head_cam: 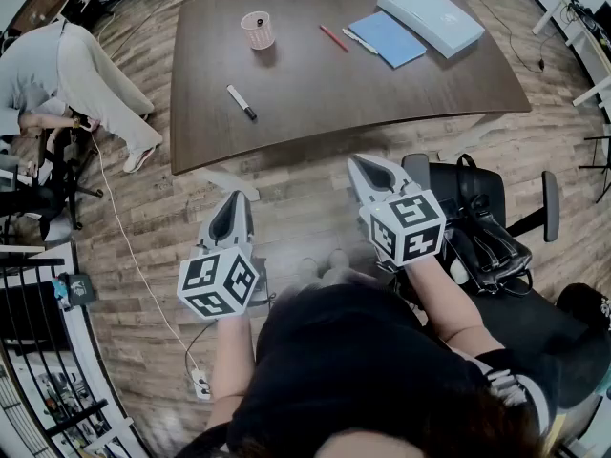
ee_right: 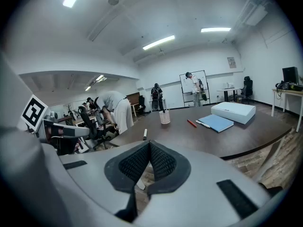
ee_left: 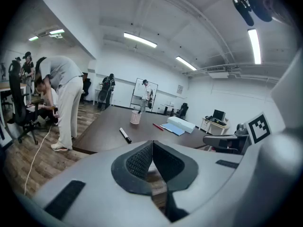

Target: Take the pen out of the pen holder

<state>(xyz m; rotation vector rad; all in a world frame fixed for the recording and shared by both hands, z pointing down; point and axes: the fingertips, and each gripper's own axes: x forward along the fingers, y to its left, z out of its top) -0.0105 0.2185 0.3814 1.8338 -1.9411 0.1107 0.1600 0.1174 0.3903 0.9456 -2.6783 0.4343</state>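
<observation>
Shut, empty: grey left gripper point(head_cam: 232, 210), right gripper point(head_cam: 375, 173). Pink mesh pen holder point(head_cam: 257, 30) straight ahead of left gripper, well apart; dark pen point(ee_left: 138, 111) standing inside.

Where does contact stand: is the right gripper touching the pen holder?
Apart. The head view shows the right gripper over the floor, short of the table, with the pen holder far across the tabletop.

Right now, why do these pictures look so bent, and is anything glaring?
Head view: a wide lens bows the table edges. Left gripper view: corners go black, ceiling lights burn white. Right gripper view: same rounding, yet the pen holder looks crisp.
</observation>
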